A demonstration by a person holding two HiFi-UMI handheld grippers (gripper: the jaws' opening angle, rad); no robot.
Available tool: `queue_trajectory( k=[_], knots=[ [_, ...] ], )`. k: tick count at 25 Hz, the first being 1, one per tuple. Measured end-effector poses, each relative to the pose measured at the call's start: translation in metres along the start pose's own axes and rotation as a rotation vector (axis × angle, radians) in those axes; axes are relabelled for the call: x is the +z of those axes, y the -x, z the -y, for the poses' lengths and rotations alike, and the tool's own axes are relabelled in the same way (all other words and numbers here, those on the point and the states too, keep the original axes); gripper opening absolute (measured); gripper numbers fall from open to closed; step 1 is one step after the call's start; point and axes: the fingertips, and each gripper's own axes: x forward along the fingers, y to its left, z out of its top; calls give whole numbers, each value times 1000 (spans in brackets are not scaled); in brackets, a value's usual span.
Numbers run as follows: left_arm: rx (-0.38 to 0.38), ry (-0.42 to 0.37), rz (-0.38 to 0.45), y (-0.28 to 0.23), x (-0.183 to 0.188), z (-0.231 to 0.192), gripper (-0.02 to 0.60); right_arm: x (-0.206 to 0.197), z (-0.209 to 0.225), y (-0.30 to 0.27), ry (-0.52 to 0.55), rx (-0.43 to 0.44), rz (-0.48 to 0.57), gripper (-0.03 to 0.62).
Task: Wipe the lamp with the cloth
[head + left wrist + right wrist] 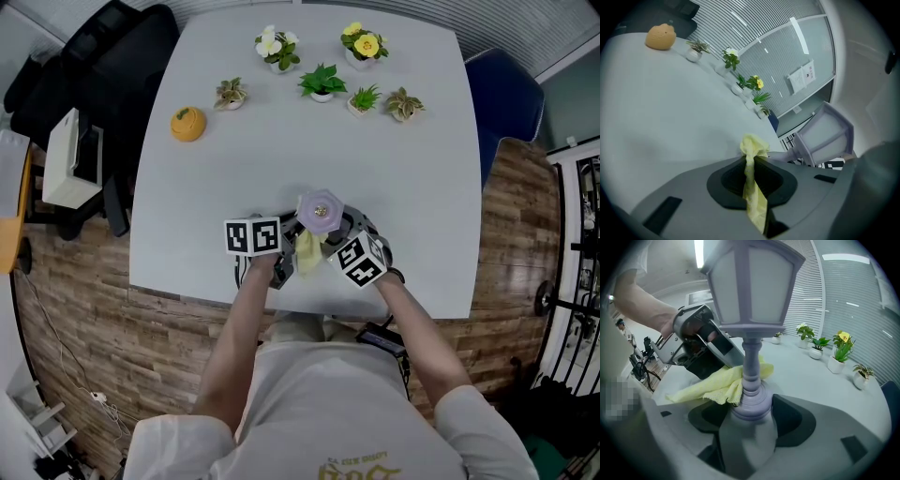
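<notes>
A pale purple lantern-style lamp (322, 212) stands near the white table's (234, 169) front edge. In the right gripper view its shade (752, 291) rises above a turned stem, and my right gripper (751, 414) is shut on the lamp's round base. The yellow cloth (716, 386) lies against the stem's left side. My left gripper (752, 164) is shut on the cloth (753, 187), a strip of which pokes out past the jaws, and the lamp (826, 135) is just to its right. From the head view, both grippers (289, 259) (330, 247) meet at the cloth (307, 251) below the lamp.
Several small potted plants (322, 82) line the table's far side. An orange pumpkin-like ornament (187, 124) sits at far left. A blue chair (506, 94) stands at the right, a black chair (103, 66) and a white box (67, 159) at the left.
</notes>
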Motion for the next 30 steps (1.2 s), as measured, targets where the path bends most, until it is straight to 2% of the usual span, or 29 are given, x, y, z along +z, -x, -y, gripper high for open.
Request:
queue_trajectory(
  k=[19,30],
  knots=[
    [-9,7,13,-16,20,-2,26,0,0,0,1,0,2,316],
    [-32,67,0,-1,0,1,26,0,1,1,1,-1,1,316]
  ],
)
